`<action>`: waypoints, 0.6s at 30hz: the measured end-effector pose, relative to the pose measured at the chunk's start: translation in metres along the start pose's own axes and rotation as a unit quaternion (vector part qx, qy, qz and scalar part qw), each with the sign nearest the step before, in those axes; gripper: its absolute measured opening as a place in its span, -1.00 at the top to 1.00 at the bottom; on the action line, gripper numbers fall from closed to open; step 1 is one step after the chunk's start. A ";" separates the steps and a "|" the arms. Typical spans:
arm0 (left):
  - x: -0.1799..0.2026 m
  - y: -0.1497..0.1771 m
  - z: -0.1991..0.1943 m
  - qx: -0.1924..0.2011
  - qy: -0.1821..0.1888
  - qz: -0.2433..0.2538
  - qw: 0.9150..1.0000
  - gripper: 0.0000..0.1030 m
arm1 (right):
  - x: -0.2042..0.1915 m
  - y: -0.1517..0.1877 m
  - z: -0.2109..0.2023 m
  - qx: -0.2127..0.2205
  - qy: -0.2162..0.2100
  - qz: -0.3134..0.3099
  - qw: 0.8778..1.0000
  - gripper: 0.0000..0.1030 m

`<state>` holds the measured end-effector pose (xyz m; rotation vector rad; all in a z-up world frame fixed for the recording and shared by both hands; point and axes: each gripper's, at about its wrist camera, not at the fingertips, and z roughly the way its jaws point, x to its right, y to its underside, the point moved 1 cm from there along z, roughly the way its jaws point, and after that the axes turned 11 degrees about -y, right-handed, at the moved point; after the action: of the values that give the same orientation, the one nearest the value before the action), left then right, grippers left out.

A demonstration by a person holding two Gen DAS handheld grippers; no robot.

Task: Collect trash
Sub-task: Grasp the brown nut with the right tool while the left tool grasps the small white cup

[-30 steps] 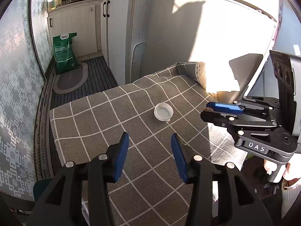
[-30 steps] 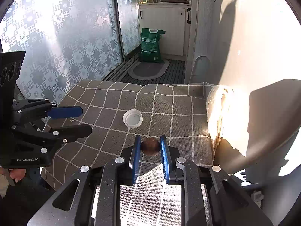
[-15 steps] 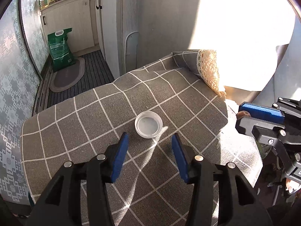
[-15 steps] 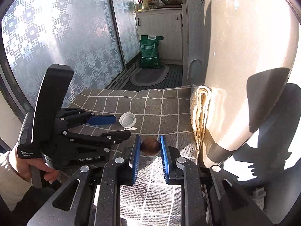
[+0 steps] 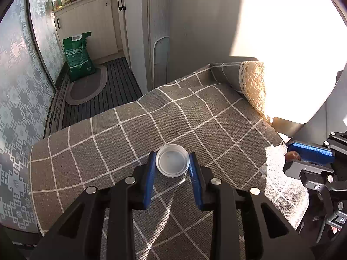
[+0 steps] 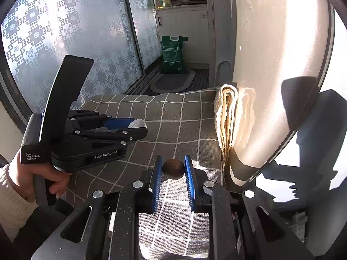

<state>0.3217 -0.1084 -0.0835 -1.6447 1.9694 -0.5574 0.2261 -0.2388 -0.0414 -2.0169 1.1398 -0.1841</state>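
A white plastic cap (image 5: 172, 163) lies open side up on the grey checked cloth (image 5: 195, 117). My left gripper (image 5: 172, 158) straddles it with its jaws closing, and the blue pads touch the cap's rim on both sides. In the right wrist view the same cap (image 6: 138, 123) peeps out at the left gripper's (image 6: 132, 127) tip. My right gripper (image 6: 173, 164) is shut on a small round brown piece of trash (image 6: 173, 169), held just above the cloth's near right edge. The left wrist view shows the right gripper (image 5: 303, 158) at far right with the brown piece (image 5: 291, 156).
A folded cream lace cloth (image 5: 253, 86) lies at the cloth's far right by a pale curved wall. Beyond the table edge are a dark slatted floor, an oval mat (image 5: 86, 88), a green bag (image 5: 78, 58) and cabinets. Patterned glass (image 6: 65, 32) runs along the left. A hand (image 6: 52, 179) grips the left handle.
The left gripper moved forward and down over the white cap and its jaws narrowed onto it. The right gripper kept the brown piece and hardly moved.
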 end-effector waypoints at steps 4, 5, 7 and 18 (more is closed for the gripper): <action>-0.008 0.006 -0.009 0.001 0.010 -0.007 1.000 0.37 | -0.006 -0.005 0.002 -0.001 -0.001 -0.008 1.000 0.60; -0.011 0.009 -0.012 0.003 0.012 -0.009 1.000 0.37 | -0.008 -0.006 0.003 -0.001 -0.001 -0.009 1.000 0.60; -0.019 0.012 -0.021 0.006 0.018 -0.017 1.000 0.37 | -0.012 -0.009 0.006 -0.002 -0.002 -0.013 1.000 0.60; -0.077 0.040 -0.073 0.032 -0.003 -0.041 0.999 0.37 | -0.067 -0.034 0.039 -0.021 -0.020 -0.048 0.998 0.60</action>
<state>0.2559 -0.0259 -0.0413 -1.6910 1.8671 -0.6398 0.2276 -0.1548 -0.0279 -2.1050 1.0315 -0.1685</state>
